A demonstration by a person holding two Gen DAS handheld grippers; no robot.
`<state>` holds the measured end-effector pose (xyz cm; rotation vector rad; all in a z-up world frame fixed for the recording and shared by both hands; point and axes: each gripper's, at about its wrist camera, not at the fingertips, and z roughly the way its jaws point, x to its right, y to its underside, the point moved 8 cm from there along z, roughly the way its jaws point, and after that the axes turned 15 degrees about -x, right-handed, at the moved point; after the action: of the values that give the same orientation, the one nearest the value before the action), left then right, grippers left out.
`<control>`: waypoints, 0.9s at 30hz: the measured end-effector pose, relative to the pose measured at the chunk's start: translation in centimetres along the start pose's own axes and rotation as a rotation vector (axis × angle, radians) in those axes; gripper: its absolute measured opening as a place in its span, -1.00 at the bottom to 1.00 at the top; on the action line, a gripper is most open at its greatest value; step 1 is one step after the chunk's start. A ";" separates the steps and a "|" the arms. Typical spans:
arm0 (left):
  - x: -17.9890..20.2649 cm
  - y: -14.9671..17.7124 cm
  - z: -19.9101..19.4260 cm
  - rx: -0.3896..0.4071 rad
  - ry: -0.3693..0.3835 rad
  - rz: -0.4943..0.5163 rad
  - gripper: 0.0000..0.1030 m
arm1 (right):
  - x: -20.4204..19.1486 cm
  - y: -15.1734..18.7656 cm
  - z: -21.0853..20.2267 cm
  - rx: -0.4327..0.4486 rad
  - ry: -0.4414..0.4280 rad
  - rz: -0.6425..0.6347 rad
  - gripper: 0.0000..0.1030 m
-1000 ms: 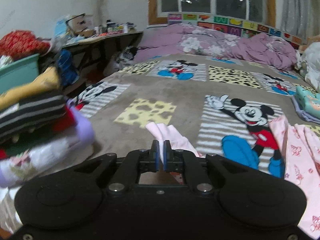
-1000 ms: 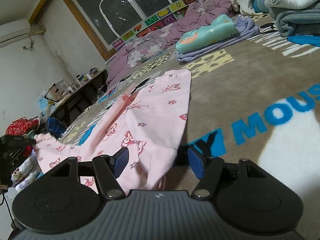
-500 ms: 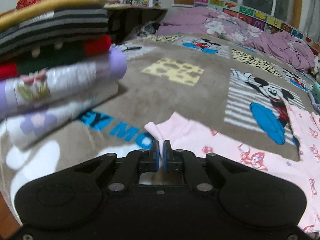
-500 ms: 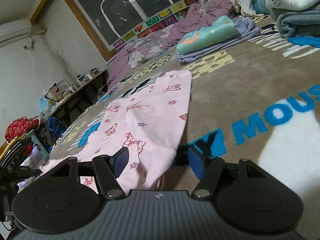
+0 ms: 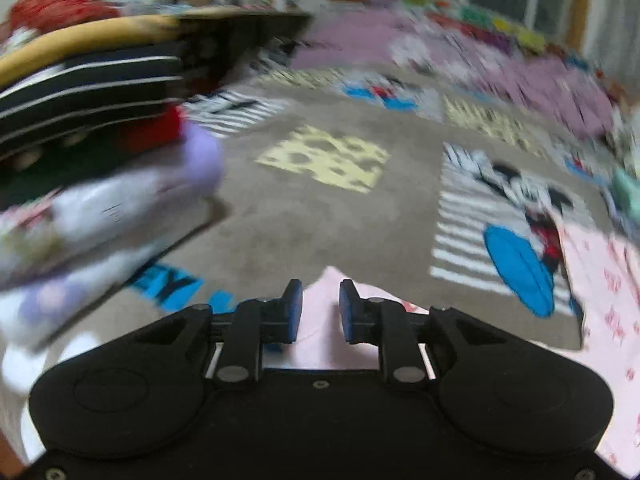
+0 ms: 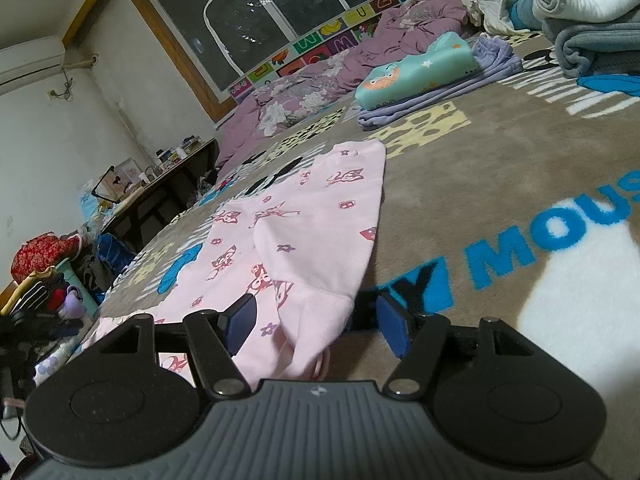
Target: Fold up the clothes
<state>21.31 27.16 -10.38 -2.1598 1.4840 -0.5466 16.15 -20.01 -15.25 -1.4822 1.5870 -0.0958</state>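
A pink printed garment point(image 6: 312, 216) lies spread flat on the cartoon-mouse blanket point(image 6: 480, 184). Its near hem bunches between the wide-apart fingers of my right gripper point(image 6: 316, 322), which stands open low over the bed; the pads do not press the cloth. In the blurred left wrist view, the garment's point(image 5: 600, 280) pink corner rests on the blanket point(image 5: 280, 208) in the gap of my left gripper point(image 5: 319, 306). That gripper's jaws are opening, and the blue pads stand clear of the cloth.
A tall stack of folded clothes point(image 5: 92, 140) sits close on the left, also seen far left as the stack point(image 6: 44, 292). A teal pillow point(image 6: 420, 68) on lilac cloth, grey folded blankets point(image 6: 592, 20), a purple duvet point(image 6: 320, 88) and a cluttered desk point(image 6: 160, 192) ring the bed.
My left gripper came down to the blanket with the pink corner and its jaws have parted off it. The garment's left side now lies flat. The right gripper has not moved.
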 end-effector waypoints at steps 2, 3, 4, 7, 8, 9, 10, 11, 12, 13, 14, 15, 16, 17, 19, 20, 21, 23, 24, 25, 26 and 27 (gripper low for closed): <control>0.5 -0.8 1.8 -0.053 -0.007 0.045 -0.54 | 0.0 0.0 0.0 0.000 -0.001 0.000 0.29; 0.6 -1.0 2.7 -0.081 -0.005 0.049 -0.35 | 0.0 0.0 0.0 0.001 -0.003 0.000 0.30; 0.6 -1.2 3.5 -0.109 -0.004 0.054 -0.09 | 0.0 0.0 0.0 0.001 -0.004 -0.001 0.31; 1.3 -1.4 4.6 -0.114 0.013 0.122 -0.53 | -0.1 0.0 0.0 0.000 -0.008 -0.003 0.34; 1.7 -1.4 4.6 -0.101 0.031 0.154 -0.67 | -0.1 0.0 0.0 0.000 -0.010 -0.005 0.35; 2.1 -1.5 4.3 -0.076 0.020 0.179 -0.68 | -0.1 0.0 0.0 0.000 -0.010 -0.007 0.36; 2.2 -1.4 4.1 -0.048 0.011 0.179 -0.68 | -0.2 0.0 0.0 0.000 -0.012 -0.009 0.37; 2.3 -1.3 4.0 -0.020 0.003 0.180 -0.68 | -0.2 0.0 0.0 0.000 -0.014 -0.009 0.38; 2.4 -1.3 3.8 0.008 -0.006 0.181 -0.68 | -0.2 0.0 0.0 0.000 -0.015 -0.010 0.38; 2.4 -1.2 3.6 0.036 -0.014 0.182 -0.61 | -0.2 0.0 0.0 0.000 -0.017 -0.011 0.39; 2.3 -0.8 4.4 0.019 -0.041 0.182 -0.53 | -0.2 0.0 0.0 0.000 -0.018 -0.011 0.40; 2.1 -0.4 5.0 0.008 -0.059 0.177 -0.34 | -0.2 0.0 0.0 0.000 -0.018 -0.014 0.41; 2.0 -0.5 4.9 0.013 -0.076 0.164 -0.19 | -0.2 0.1 0.1 0.000 -0.018 -0.016 0.41; 1.8 -0.5 4.7 0.019 -0.092 0.151 -0.10 | -0.2 0.1 0.0 0.000 -0.019 -0.016 0.41; 1.4 -0.6 3.4 0.054 -0.106 0.095 -0.05 | -0.2 0.0 0.0 0.000 -0.021 -0.015 0.41; 1.2 -0.7 2.7 0.071 -0.113 0.068 -0.06 | -0.2 0.0 0.1 0.000 -0.020 -0.015 0.41; 0.9 -0.6 1.9 0.087 -0.136 0.040 -0.12 | -0.2 0.0 0.1 0.000 -0.019 -0.015 0.42; 0.5 -0.1 0.6 0.112 -0.129 -0.029 -0.22 | -0.3 0.0 0.1 0.000 -0.019 -0.017 0.42; 0.4 0.2 0.0 0.121 -0.100 -0.070 -0.32 | -0.3 0.0 0.1 0.001 -0.019 -0.016 0.42; 0.2 0.6 -0.3 0.121 -0.054 -0.114 -0.32 | -0.3 0.0 0.1 0.001 -0.019 -0.017 0.42; 0.1 1.1 -0.4 0.121 -0.050 -0.133 -0.32 | -0.4 0.1 0.1 0.001 -0.019 -0.018 0.42; -0.1 1.6 -0.4 0.121 -0.046 -0.152 -0.32 | -0.5 0.1 0.1 0.001 -0.019 -0.018 0.42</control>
<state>19.86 26.67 -10.92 -2.1863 1.2365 -0.6182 16.04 -19.57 -15.10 -1.4924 1.5584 -0.0930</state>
